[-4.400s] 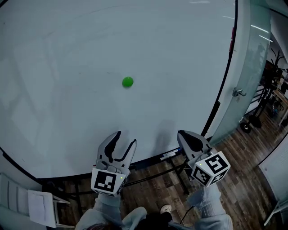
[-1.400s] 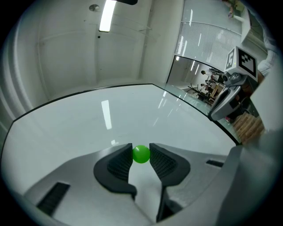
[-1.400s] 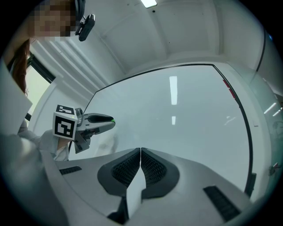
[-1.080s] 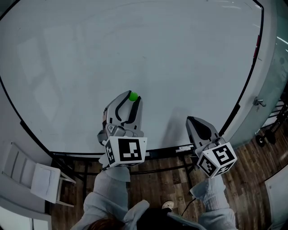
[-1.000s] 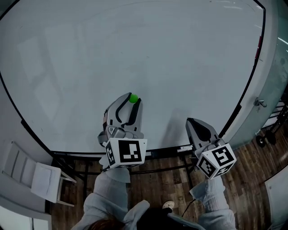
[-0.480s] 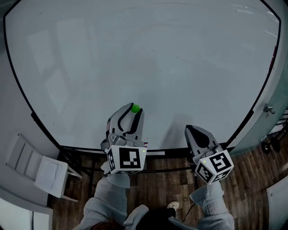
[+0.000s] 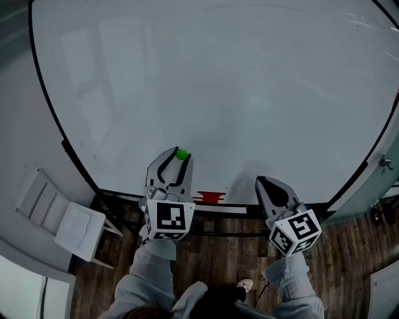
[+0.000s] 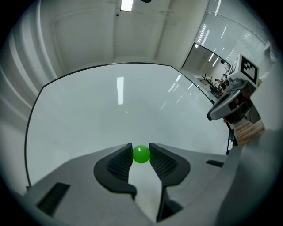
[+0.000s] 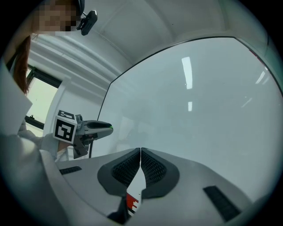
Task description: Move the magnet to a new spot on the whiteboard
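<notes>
Your left gripper pinches green magnet between pad tips, low near whiteboard bottom edge. Your right gripper closed tight, empty. Still to do: seat magnet on board, let go.

This is looking like an office or meeting room. A wide whiteboard in a thin black frame is filling most of the head view, standing on dark legs over a wood-plank floor. A white chair is sitting by its left end. A glass partition is running off beside the board, and a strip light is glowing on the plain white ceiling
</notes>
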Motion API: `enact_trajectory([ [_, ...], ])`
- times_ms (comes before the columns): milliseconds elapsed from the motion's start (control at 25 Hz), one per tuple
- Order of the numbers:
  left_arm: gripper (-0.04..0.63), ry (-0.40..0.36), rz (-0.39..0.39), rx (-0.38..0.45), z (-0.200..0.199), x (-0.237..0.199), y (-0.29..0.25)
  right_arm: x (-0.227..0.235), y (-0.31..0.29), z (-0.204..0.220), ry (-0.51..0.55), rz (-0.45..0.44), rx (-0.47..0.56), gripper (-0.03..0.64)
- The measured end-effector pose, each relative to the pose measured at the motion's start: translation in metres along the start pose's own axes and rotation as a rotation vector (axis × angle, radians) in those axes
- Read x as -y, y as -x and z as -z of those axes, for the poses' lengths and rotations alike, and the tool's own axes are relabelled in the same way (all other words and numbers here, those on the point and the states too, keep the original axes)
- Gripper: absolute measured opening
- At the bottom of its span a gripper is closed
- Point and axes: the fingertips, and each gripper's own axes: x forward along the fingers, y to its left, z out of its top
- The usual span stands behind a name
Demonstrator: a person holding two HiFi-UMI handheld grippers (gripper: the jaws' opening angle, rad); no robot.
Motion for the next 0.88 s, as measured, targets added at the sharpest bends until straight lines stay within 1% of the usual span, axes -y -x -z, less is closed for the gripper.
enact_trajectory([
  [160, 0.124, 0.029, -0.035, -0.037, 0.019, -0.02, 0.012, -0.015, -0.011, 0.002, -0.004, -0.035, -0.001, 0.029],
  [320, 0.124, 0.028, -0.063, -0.063, 0.031, -0.038, 0.021, -0.026, -0.02, 0.003, -0.013, -0.057, -0.001, 0.029],
  [560, 0.124, -0.027, -0.105, -0.104, 0.053, -0.064, 0.026, -0.043, -0.034, 0.004, -0.026, -0.088, 0.003, 0.029],
  [760, 0.124, -0.015, -0.152, -0.113, 0.062, -0.093, 0.031, -0.059, -0.048, 0.009, -0.052, -0.122, -0.009, 0.029],
  [880, 0.124, 0.013, -0.188, -0.101, 0.063, -0.114, 0.034, -0.068, -0.058, 0.01, -0.047, -0.152, -0.007, 0.029],
])
